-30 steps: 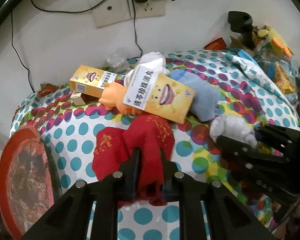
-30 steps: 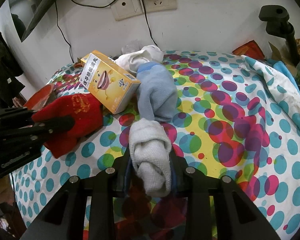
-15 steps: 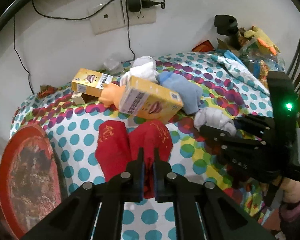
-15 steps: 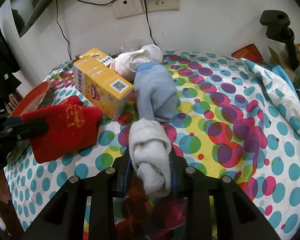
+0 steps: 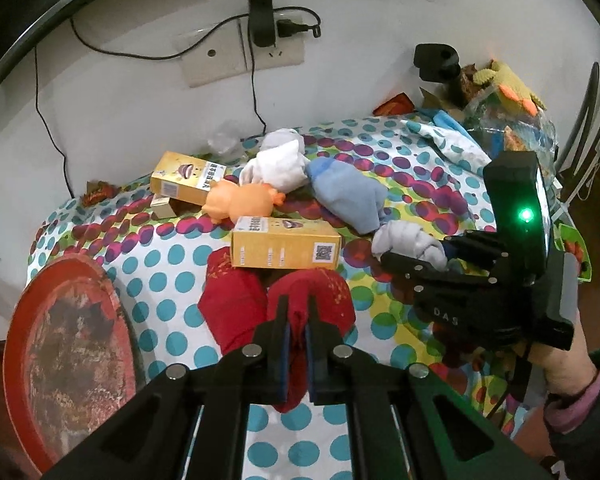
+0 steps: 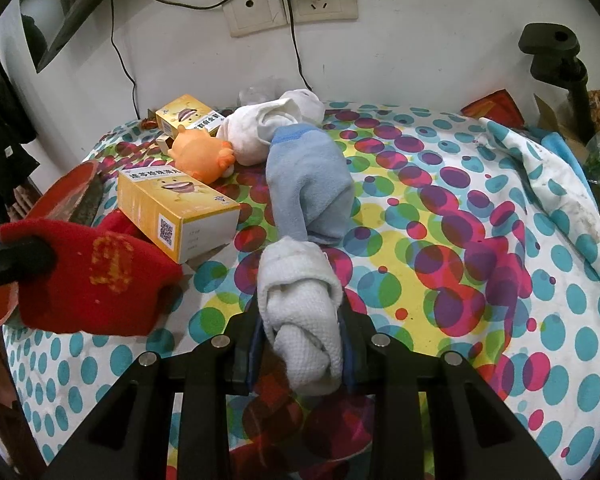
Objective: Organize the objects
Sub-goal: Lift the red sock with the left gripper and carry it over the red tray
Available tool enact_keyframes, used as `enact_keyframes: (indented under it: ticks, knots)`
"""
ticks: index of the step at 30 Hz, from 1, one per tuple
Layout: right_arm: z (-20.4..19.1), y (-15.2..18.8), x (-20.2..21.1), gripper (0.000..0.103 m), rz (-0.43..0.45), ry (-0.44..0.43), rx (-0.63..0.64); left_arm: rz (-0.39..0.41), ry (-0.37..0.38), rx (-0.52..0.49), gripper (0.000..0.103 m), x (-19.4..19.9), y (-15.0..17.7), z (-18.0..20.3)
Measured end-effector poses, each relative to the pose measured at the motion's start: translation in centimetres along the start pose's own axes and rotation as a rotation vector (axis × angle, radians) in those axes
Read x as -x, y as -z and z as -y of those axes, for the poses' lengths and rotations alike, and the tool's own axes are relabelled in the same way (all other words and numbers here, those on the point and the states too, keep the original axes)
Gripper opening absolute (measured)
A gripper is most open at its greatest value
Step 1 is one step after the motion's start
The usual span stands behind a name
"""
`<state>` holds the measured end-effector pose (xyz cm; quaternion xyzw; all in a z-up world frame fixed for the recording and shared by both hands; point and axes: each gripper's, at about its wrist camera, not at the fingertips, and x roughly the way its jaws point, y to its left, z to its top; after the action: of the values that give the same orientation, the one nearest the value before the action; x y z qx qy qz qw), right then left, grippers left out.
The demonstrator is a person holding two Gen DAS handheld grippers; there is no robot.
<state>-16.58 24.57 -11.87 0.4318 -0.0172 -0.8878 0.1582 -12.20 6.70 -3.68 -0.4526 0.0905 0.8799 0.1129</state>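
Polka-dot cloth (image 6: 452,240) covers the table, with a round red tray (image 5: 66,344) at its left edge. In the left wrist view, the left gripper (image 5: 296,320) has its jaws clamped tight on red socks (image 5: 236,308), which lie against a yellow carton (image 5: 284,242) near the table's middle. In the right wrist view, the right gripper (image 6: 300,332) has its jaws closed on a rolled white sock (image 6: 300,312) just in front of a light blue sock bundle (image 6: 308,184). Behind sit another white sock bundle (image 6: 268,124), a second yellow carton (image 6: 188,114) and an orange squeaky toy (image 6: 200,156) beside it.
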Motion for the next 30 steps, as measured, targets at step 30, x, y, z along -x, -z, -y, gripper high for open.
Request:
enact_keyframes:
  ticks: [30]
  knots:
    - [-1.0, 0.4, -0.1, 0.029, -0.011, 0.045, 0.029, 0.061, -0.167, 0.150, 0.005, 7.0, 1.8, -10.2]
